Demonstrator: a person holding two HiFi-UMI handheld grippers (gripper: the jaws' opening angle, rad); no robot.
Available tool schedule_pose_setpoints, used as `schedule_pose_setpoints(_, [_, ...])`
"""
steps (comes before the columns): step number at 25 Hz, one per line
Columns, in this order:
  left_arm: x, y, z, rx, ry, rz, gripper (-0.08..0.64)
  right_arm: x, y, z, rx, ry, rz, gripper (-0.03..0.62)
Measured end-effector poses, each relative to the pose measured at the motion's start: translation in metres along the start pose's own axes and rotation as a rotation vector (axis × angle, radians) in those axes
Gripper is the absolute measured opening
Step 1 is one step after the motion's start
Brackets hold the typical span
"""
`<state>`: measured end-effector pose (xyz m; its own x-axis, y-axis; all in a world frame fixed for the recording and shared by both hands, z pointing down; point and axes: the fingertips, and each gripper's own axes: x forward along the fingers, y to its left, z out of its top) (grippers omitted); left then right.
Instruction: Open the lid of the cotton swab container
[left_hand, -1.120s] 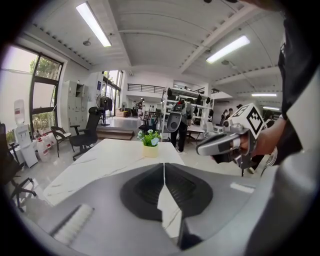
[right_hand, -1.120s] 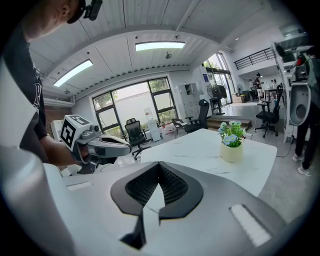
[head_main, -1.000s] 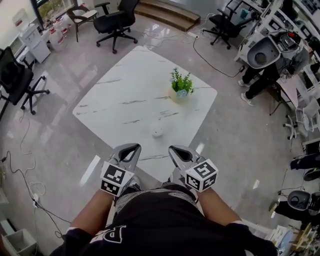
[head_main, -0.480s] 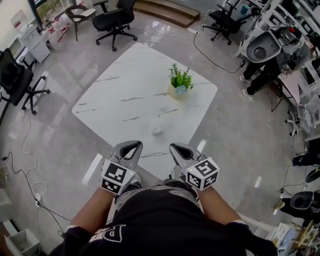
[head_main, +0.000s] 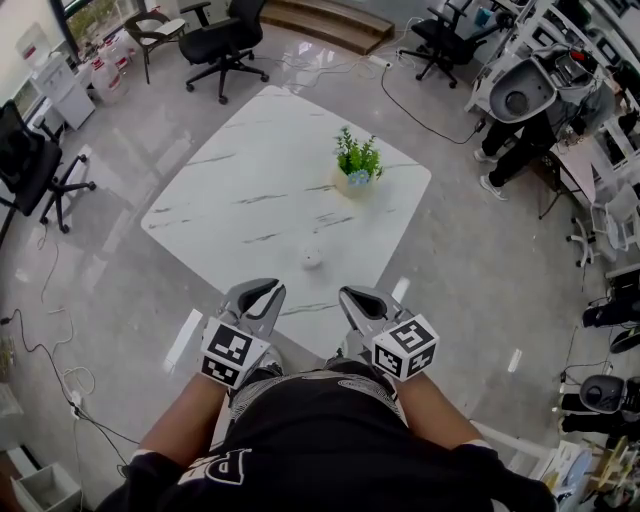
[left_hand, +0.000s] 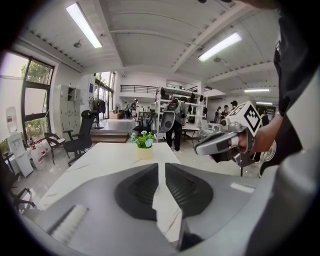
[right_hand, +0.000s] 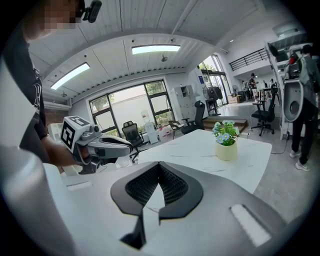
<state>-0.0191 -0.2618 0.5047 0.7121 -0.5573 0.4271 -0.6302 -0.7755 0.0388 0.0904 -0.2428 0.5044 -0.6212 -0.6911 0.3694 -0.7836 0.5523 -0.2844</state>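
The small white cotton swab container (head_main: 313, 260) sat near the marble table's (head_main: 250, 195) front edge, ahead of and about midway between the left gripper (head_main: 262, 289) and right gripper (head_main: 357, 294) — both closed, both empty.

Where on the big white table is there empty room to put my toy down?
The table is mostly bare: the whole left half, and the far corner behind the potted plant. Busiest is the near edge, where the small white container sits just ahead of the left gripper and right gripper.
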Motion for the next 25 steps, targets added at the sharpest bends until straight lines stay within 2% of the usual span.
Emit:
schedule_pose_setpoints(3, [-0.0015, 0.0005, -0.0008, 0.005, 0.005, 0.006, 0.142, -0.0008, 0.0021, -0.0009, -0.002, 0.004, 0.000, 0.000])
schedule_pose_setpoints(25, [-0.0013, -0.0059, -0.0020, 0.030, 0.008, -0.019, 0.204, -0.0088, 0.0047, -0.0025, 0.000, -0.003, -0.013, 0.000])
